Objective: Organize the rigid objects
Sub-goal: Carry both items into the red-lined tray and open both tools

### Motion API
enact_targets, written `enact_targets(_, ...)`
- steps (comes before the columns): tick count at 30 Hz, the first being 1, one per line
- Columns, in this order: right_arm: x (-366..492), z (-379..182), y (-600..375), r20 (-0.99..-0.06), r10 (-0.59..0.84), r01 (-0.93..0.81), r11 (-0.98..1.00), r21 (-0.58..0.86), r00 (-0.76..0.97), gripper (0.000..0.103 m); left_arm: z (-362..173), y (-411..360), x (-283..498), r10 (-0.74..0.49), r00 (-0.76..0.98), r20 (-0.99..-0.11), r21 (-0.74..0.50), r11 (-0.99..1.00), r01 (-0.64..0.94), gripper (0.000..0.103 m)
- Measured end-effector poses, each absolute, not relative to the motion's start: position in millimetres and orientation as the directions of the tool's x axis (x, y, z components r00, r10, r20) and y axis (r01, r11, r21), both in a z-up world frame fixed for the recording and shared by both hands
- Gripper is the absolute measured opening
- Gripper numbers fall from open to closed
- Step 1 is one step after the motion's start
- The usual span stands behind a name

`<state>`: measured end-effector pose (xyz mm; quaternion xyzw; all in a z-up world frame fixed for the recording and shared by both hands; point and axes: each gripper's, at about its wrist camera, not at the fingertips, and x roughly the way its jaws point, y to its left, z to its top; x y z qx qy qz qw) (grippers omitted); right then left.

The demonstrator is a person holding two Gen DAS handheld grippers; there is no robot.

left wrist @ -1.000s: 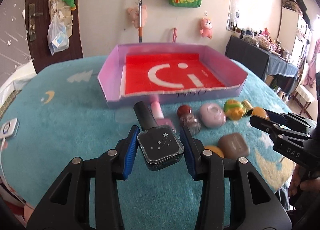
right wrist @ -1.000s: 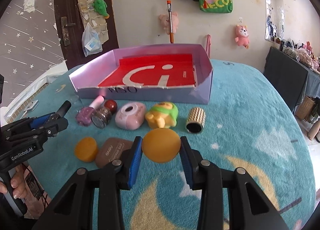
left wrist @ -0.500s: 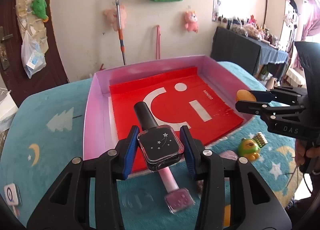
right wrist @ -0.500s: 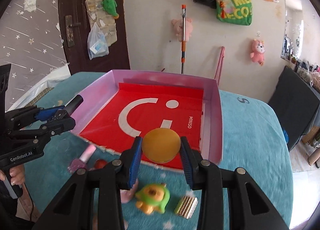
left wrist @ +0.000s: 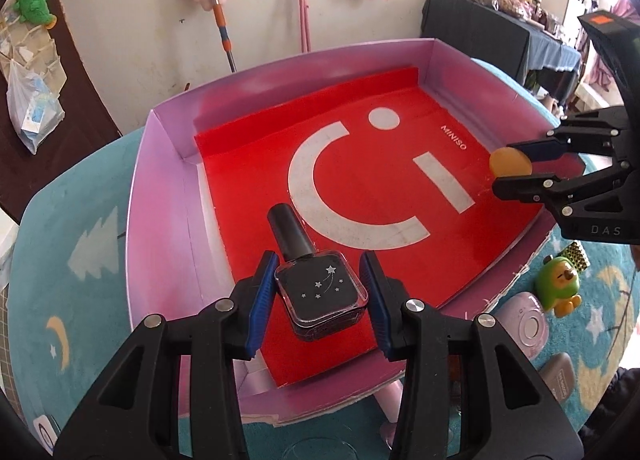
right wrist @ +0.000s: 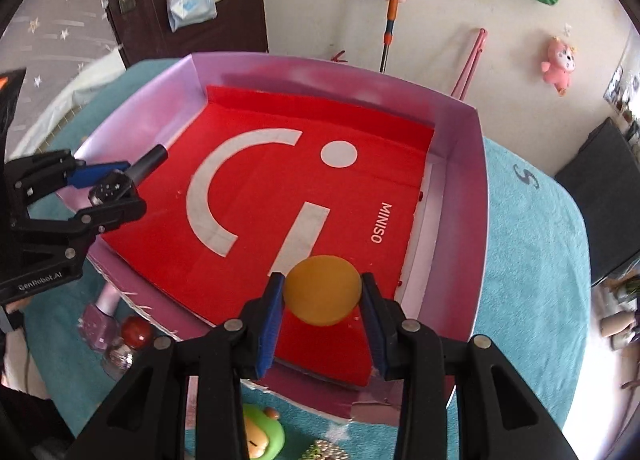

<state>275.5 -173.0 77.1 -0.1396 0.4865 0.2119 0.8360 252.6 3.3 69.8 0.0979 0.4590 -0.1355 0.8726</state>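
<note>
My left gripper (left wrist: 320,292) is shut on a black nail polish bottle (left wrist: 316,284) with silver stars, held over the near left part of the purple box (left wrist: 160,187) with its red floor. My right gripper (right wrist: 322,300) is shut on an orange disc (right wrist: 322,290), held above the box's near right corner. In the left wrist view the right gripper (left wrist: 512,169) with the orange disc (left wrist: 510,161) hangs over the box's right side. The right wrist view shows the left gripper (right wrist: 112,191) with the black bottle (right wrist: 132,175) at the purple box's (right wrist: 460,199) left wall.
On the teal cloth in front of the box lie a green toy (left wrist: 558,284), a pink round case (left wrist: 524,324), a brown case (left wrist: 558,378), a gold studded cylinder (left wrist: 576,254), a pink polish bottle (right wrist: 102,316), a red ball (right wrist: 136,332) and a glittery bottle (right wrist: 118,356).
Both grippers have moved forward from above the row of items to over the box, each still holding its object. The view now looks more steeply down into the box.
</note>
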Motion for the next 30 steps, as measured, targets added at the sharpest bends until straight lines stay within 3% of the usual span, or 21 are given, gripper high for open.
enact_targets(17, 285.4, 52.1, -153.4, -0.930, 0.072, -0.594, 0.787, -0.169, 0.360, 0.039, 52.0, 8.9, 262.4, -0.140, 0.440, -0.887, 0.026, 0.937, 0.349, 0.040)
enact_targets(30, 288.9, 51.5, -156.4, -0.936, 0.074, -0.601, 0.783, -0.160, 0.345, 0.039, 50.7, 13.0, 269.5, -0.159, 0.409, -0.898, -0.007, 0.937, 0.349, 0.041)
